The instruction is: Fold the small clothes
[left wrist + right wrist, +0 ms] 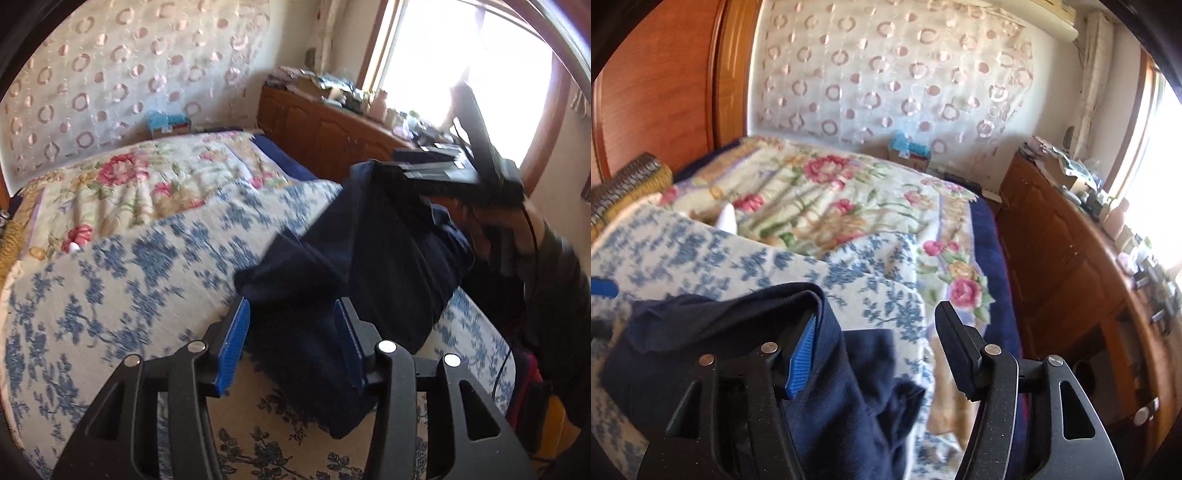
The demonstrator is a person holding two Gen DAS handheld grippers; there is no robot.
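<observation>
Now the navy garment (354,266) lies bunched on the bed (110,295); left claw (291,347) straddles it unpressed, right claw (875,350) gapes, cloth draped over one finger; draw clear, then flatten.

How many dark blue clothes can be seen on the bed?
1. The dark blue garment lies crumpled on the blue-flowered bedspread, with part of it between the fingers of the left gripper and draped over one finger of the right gripper. Others may be hidden.
</observation>
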